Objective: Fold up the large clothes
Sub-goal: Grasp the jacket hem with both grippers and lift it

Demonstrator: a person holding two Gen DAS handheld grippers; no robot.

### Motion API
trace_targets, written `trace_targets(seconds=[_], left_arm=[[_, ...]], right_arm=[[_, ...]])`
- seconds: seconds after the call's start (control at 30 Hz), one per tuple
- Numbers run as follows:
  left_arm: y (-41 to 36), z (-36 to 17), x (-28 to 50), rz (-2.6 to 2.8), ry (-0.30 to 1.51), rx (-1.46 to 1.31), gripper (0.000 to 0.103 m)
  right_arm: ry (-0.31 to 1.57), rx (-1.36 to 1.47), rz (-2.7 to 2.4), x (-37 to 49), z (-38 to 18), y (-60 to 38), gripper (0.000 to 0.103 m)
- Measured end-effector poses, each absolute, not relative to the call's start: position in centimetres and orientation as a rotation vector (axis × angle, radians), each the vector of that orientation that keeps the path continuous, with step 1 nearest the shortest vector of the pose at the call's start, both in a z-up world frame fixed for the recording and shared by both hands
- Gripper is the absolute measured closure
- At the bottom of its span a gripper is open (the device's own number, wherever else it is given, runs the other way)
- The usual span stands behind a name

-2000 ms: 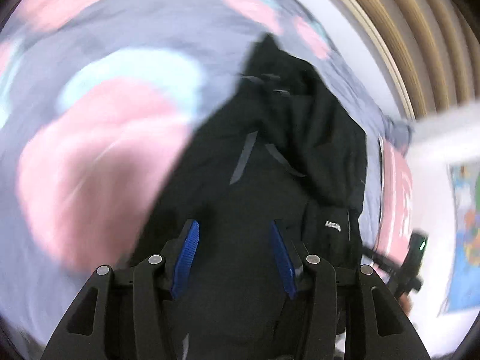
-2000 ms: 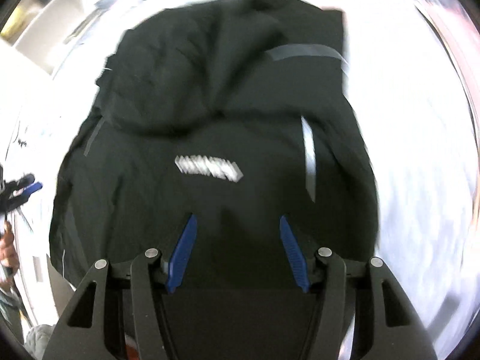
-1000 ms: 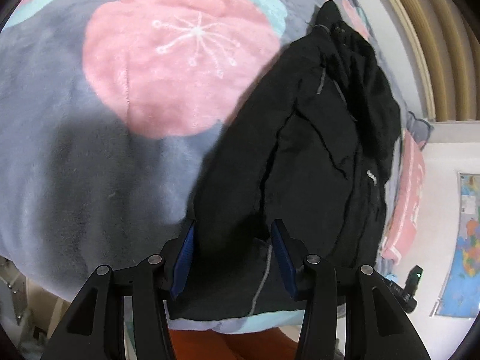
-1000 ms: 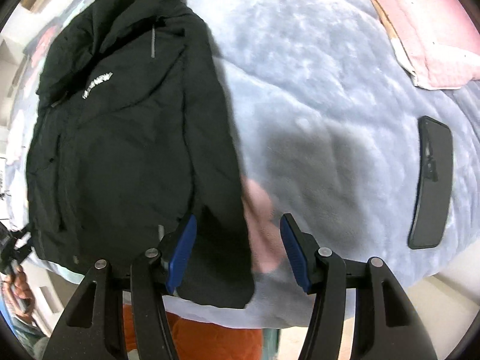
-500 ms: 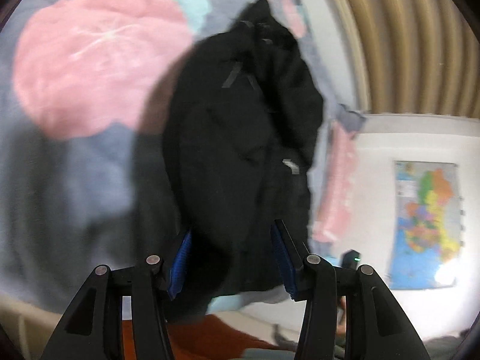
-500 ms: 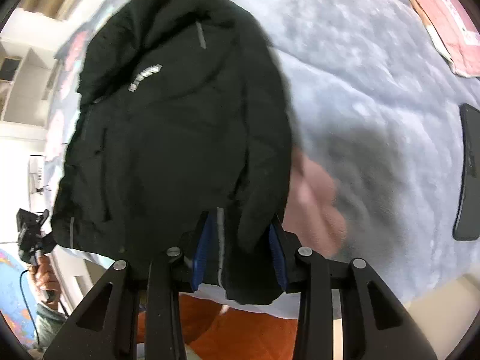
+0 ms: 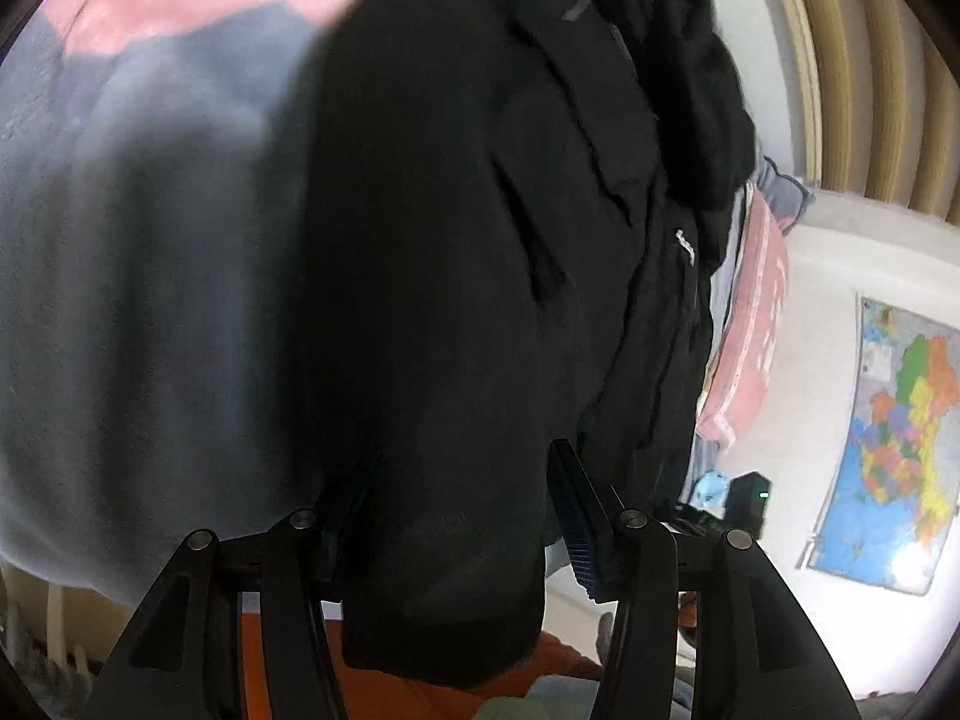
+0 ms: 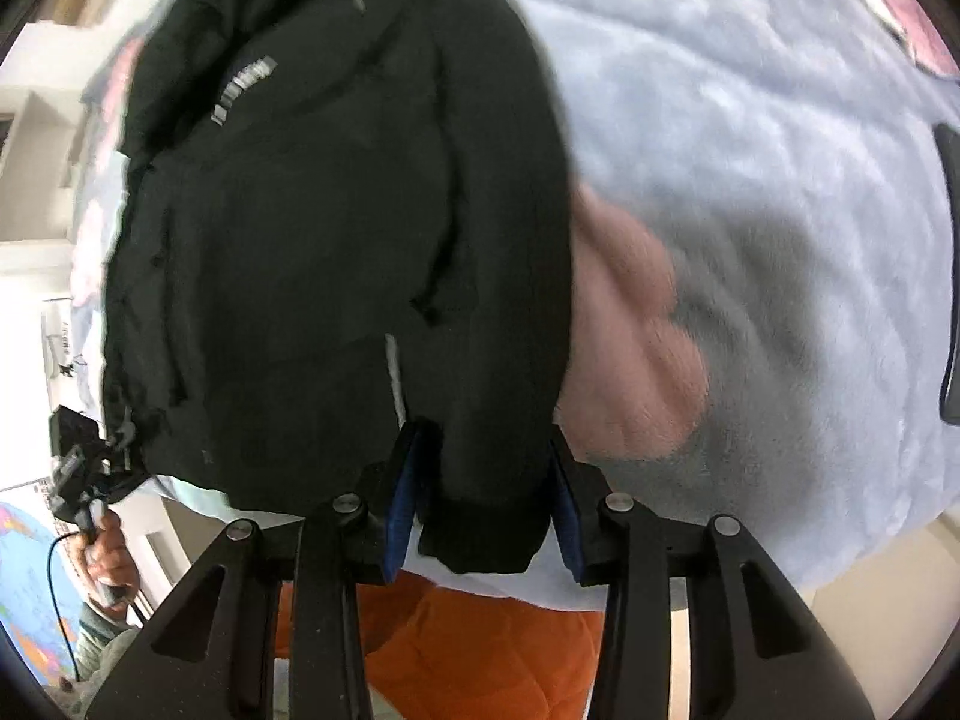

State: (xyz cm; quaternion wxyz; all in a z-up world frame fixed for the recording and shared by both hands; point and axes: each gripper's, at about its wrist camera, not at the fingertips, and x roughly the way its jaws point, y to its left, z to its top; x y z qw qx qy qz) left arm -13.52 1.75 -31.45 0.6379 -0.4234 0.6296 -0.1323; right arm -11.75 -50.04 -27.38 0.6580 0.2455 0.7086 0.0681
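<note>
A black jacket [image 7: 480,240] with grey stripes and a white chest logo lies on a grey-blue blanket [image 7: 150,270] with pink circles. My left gripper [image 7: 456,516] is shut on the jacket's near hem corner, which fills the gap between its blue pads and hangs over them. My right gripper [image 8: 486,498] is shut on the other hem corner of the jacket [image 8: 336,228]. The near edge is lifted toward both cameras.
A black phone [image 8: 951,276] lies on the blanket [image 8: 750,150] at the right. A pink cloth [image 7: 756,324] lies beyond the jacket. A person with a camera rig [image 8: 90,480] stands at the left. An orange cover [image 8: 480,648] shows below the bed edge. A map [image 7: 900,438] hangs on the wall.
Both grippers dropped to the jacket's near hem and closed on its corners. The hem has since risen off the blanket toward the cameras.
</note>
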Motion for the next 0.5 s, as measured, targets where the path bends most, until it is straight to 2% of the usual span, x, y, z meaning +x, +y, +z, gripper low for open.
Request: trace_targets(seconds=[0.17,0.3,0.37,0.43,0.5], left_arm=[[1.9,-30.1,-12.0,-0.324,1.326,-1.074,0.049],[1.9,-30.8,-11.3,-0.289,1.365,-1.033,0.049],[1.9,-31.2,-11.3,-0.255,1.381,-1.013,0.049],[2.1,-31.0,-11.4,-0.265,1.369,-1.0,0.076],[2.1,-30.2,-11.0,-0.297,1.357,-0.975,0.079]], right_arm=[[1.538,0.746,0.205,-11.1,-27.3,-51.4,0.058],[1.578,0.845,0.187,-11.5,-30.2,-52.4,0.058],[1.588,0.873,0.162,-11.6,-31.0,-52.4,0.062],[1.559,0.895,0.162,-11.8,-30.5,-52.7,0.076],[1.53,0.828,0.185,-11.3,-28.5,-52.4,0.081]])
